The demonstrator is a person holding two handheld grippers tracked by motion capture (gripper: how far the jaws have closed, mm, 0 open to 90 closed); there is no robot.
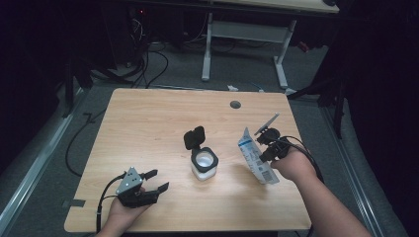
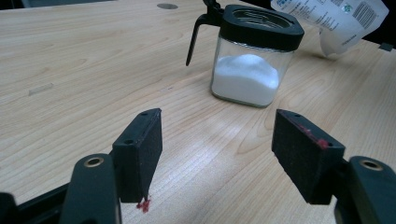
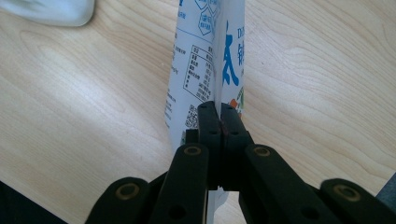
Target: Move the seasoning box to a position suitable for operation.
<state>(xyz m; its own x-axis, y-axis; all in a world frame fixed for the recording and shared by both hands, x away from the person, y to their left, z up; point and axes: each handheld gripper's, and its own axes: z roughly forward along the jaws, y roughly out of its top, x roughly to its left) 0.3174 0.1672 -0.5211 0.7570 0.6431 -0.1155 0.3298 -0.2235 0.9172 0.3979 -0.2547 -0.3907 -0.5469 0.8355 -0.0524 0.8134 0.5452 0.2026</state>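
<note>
Two grippers: right gripper pinching a white bag upright beside the open-lidded jar mid-table, seemingly for pouring; left gripper agape, empty, waiting nearby.

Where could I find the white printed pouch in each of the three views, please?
High view: white pouch right of centre, in the right gripper.
Left gripper view: top right corner, behind the glass jar.
Right gripper view: centre, pinched between the shut jaws.
Shared landmark: the wooden table.
</note>
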